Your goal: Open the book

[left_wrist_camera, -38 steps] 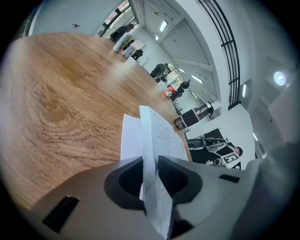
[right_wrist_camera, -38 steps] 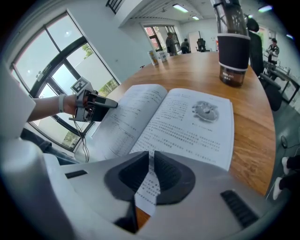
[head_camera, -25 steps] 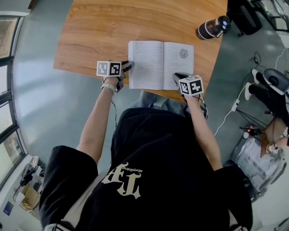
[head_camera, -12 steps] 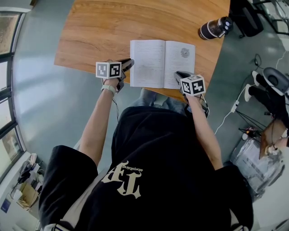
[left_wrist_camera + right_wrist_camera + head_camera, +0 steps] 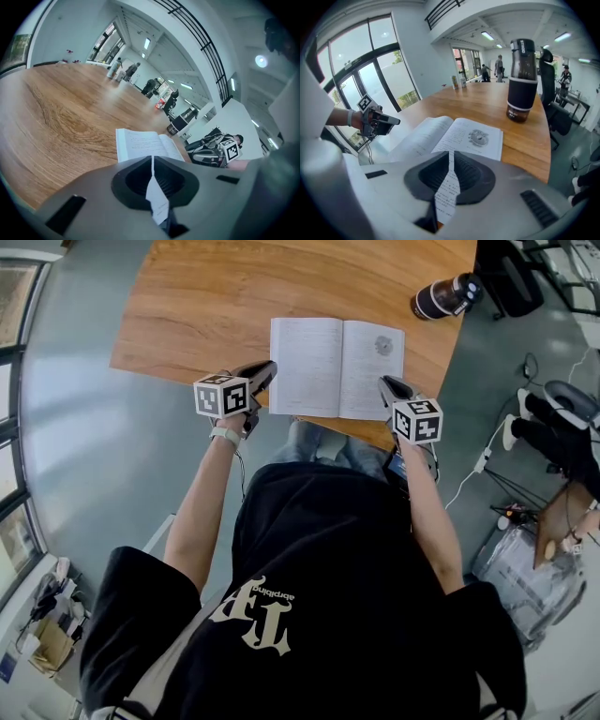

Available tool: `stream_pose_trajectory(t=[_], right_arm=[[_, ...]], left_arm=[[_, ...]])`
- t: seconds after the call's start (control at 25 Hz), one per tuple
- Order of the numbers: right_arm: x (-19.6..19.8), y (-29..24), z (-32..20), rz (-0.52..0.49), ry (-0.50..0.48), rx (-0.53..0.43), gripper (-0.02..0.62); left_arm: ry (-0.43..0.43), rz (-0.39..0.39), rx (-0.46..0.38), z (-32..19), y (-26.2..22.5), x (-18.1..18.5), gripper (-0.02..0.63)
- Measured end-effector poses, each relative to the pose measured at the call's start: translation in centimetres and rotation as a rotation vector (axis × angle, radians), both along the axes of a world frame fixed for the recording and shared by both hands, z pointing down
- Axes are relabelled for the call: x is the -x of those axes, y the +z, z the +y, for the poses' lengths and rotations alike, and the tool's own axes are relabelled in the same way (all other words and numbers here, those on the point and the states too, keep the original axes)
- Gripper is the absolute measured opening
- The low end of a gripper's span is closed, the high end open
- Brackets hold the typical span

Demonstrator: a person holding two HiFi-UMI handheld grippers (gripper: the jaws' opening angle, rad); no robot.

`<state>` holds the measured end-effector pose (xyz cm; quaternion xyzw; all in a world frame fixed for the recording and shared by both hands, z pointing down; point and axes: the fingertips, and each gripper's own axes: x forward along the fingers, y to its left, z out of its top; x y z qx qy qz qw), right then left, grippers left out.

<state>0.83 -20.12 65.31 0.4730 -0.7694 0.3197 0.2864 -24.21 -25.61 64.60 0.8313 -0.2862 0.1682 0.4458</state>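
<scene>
Book [image 5: 336, 368] lying open near the wooden table's [image 5: 216, 306] front edge, 2 grippers flanking it.
Left gripper [image 5: 267, 368] hangs just beside the book's left edge; its jaws have just been closing, tips together, nothing between. Right gripper [image 5: 385, 383] sits at the book's right edge, jaws together, empty. A drink bottle [image 5: 441, 296] stands beyond the book's right page.

Open book [image 5: 337, 368] flat on tabletop [image 5: 234, 296]. Left claw [image 5: 267, 369] beside its left edge, jaws just closed further, nothing between. Right claw [image 5: 386, 385] by right edge. Bottle [image 5: 442, 296] beyond.

Left gripper [image 5: 268, 367] closing, empty; right gripper [image 5: 383, 382] higher
</scene>
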Motion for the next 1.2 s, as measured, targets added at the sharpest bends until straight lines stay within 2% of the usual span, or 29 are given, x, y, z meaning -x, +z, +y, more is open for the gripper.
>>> stream_pose_trajectory(t=[0.04,0.2,0.52,0.76,1.0,1.2], right_arm=[[-0.4,-0.5,-0.1,0.007,0.003,-0.021,0.023],[-2.1,-2.2,-0.2,0.033,0.017,-0.079,-0.011],[-3.4,-4.3,0.6,0.069,-0.015,-0.151,-0.011],[-5.2,-7.2,0.3,0.11,-0.016,-0.279,-0.011],[-8.4,-10.4,0.6,0.063,0.028,-0.36,-0.011],[-11.7,-12.0,1.6,0.071,0.013,-0.405,-0.011]], left_arm=[[-0.009,0.013,-0.017,0.2,-0.5,0.2,0.007],[-0.02,0.044,-0.063,1.4,-2.1,0.5,0.006],[-0.068,0.059,-0.104,4.3,-3.8,1.8,0.006],[-0.06,0.055,-0.121,5.9,-4.6,2.1,0.006],[-0.048,0.056,-0.155,6.9,-6.3,-0.1,0.006],[-0.032,0.041,-0.151,9.1,-7.0,-3.3,0.006]])
